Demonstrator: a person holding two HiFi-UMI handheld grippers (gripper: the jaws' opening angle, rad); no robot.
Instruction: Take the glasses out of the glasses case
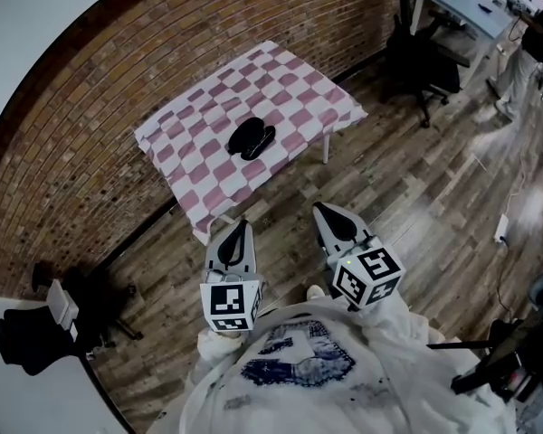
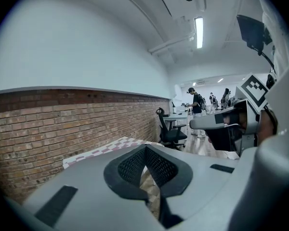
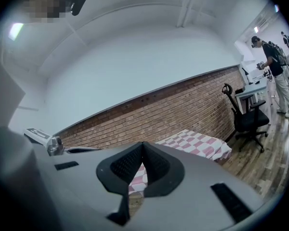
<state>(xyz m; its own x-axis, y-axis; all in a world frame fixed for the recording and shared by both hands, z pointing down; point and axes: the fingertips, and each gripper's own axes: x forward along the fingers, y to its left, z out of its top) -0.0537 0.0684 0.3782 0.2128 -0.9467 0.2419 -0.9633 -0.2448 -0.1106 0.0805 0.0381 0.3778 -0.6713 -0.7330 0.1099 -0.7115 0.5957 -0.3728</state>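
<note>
Head view: the glasses case [image 1: 251, 138] lies near the middle of the checked tablecloth [image 1: 312, 93], well apart from both grippers, with the table's near corner between. Its long axis runs diagonally, lower left to upper right. Whether the lid is raised cannot be told. The left gripper [image 1: 243, 225] points almost straight at the case; the right gripper [image 1: 325, 209] stands off to the right. Both have jaws together and hold nothing. The left appears nearer for first contact.
</note>
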